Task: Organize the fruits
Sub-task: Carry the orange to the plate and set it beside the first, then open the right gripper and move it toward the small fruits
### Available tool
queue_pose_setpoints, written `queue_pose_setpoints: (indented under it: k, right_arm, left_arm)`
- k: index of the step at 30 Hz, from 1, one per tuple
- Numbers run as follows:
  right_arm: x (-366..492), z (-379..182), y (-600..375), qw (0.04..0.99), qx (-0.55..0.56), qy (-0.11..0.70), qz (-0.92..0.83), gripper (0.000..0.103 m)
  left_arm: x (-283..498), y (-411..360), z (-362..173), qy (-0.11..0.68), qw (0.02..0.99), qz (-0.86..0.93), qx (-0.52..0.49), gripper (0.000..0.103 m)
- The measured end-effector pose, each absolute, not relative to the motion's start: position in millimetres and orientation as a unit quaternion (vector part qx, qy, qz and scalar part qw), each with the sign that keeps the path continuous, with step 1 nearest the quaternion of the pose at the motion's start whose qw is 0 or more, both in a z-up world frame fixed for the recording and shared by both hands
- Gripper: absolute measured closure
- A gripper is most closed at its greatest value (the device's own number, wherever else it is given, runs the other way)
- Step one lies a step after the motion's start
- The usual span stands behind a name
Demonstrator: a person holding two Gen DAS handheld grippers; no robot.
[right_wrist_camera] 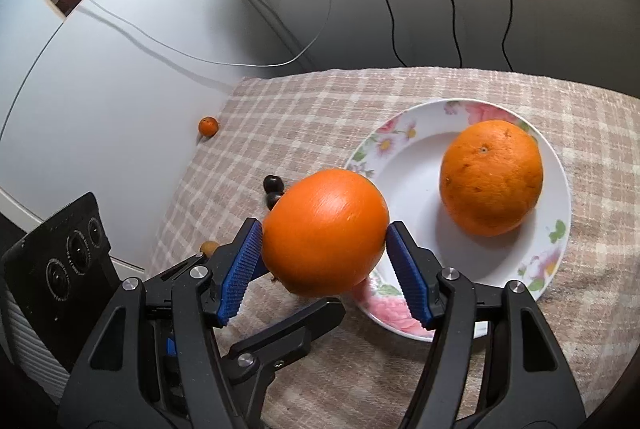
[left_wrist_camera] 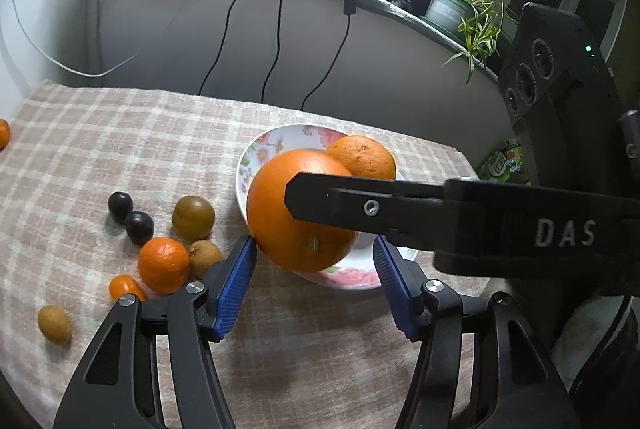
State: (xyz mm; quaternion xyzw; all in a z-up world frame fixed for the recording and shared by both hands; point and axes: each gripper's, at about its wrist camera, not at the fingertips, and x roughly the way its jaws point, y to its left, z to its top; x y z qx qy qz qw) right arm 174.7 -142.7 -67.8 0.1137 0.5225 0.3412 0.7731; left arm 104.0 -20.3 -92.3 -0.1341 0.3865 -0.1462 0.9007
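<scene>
A large smooth orange (right_wrist_camera: 325, 232) is clamped between the blue ribbed pads of the right gripper (right_wrist_camera: 325, 249), lifted clear of the checked tablecloth (right_wrist_camera: 304, 101) and hanging over the near left rim of a white flowered plate (right_wrist_camera: 404, 165). A second, rougher-skinned orange (right_wrist_camera: 491, 177) already sits on the plate, toward its far right side. In the left wrist view the left gripper (left_wrist_camera: 314, 269) stands with its jaws apart and empty, just below and in front of the held orange, its left pad very close to the peel; whether it touches cannot be told. To the left on the cloth lies a loose cluster of small fruit: a mandarin (left_wrist_camera: 163, 265), a greenish-brown round fruit (left_wrist_camera: 193, 219), two dark plums (left_wrist_camera: 130, 216) and small tan fruits (left_wrist_camera: 54, 323). Another small orange fruit (right_wrist_camera: 208, 126) sits alone at the far left edge of the cloth. The held orange looks firm, fairly heavy and round, with a waxy peel likely to slip, so a grip across its widest middle seems safest. It would probably roll if set down near the plate's sloped rim.
</scene>
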Motion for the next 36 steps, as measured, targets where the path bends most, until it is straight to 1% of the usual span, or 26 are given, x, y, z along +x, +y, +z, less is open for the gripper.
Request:
queue_pose_setpoints:
  k: [2, 16, 22, 23, 26, 28, 30, 31, 33, 36]
  right_arm:
    - [176.5, -69.3, -146.4, 0.771, 0.121, 0.525, 0.340, 0.035]
    - [174.1, -47.8, -165.5, 0.794, 0.134, 0.487, 0.337, 0.035]
    - [167.3, -44.0, -169.8, 0.804, 0.121, 0.477, 0.334, 0.035]
    - [165.6, -42.7, -170.0, 0.806, 0.117, 0.474, 0.334, 0.035]
    - [159.2, -38.4, -171.3, 0.813, 0.108, 0.464, 0.334, 0.029]
    - [154.4, -36.0, -172.0, 0.818, 0.101, 0.458, 0.334, 0.029]
    - [149.9, -32.6, -172.3, 0.823, 0.090, 0.451, 0.334, 0.028]
    - [147.3, -30.9, -172.4, 0.826, 0.085, 0.447, 0.333, 0.028]
    - [143.9, -28.5, -172.9, 0.830, 0.079, 0.441, 0.332, 0.021]
    - [139.6, -25.9, -174.6, 0.835, 0.076, 0.433, 0.331, 0.019]
  left_arm:
    - [103.4, -21.5, -89.1, 0.380, 0.903, -0.153, -0.132, 0.051]
    - [97.8, -12.6, -78.2, 0.367, 0.911, -0.138, -0.127, 0.051]
    - [93.8, -11.6, -75.2, 0.361, 0.915, -0.132, -0.121, 0.051]
    - [92.9, -11.4, -74.8, 0.361, 0.916, -0.131, -0.121, 0.049]
    - [91.4, -12.3, -73.9, 0.360, 0.917, -0.127, -0.117, 0.048]
    - [89.4, -13.0, -73.3, 0.358, 0.918, -0.125, -0.113, 0.045]
    - [87.1, -12.4, -72.7, 0.356, 0.920, -0.122, -0.112, 0.040]
    - [85.8, -12.1, -72.1, 0.354, 0.921, -0.120, -0.111, 0.040]
    - [83.1, -11.5, -71.6, 0.352, 0.922, -0.116, -0.108, 0.039]
    - [79.3, -10.7, -70.5, 0.350, 0.924, -0.113, -0.104, 0.039]
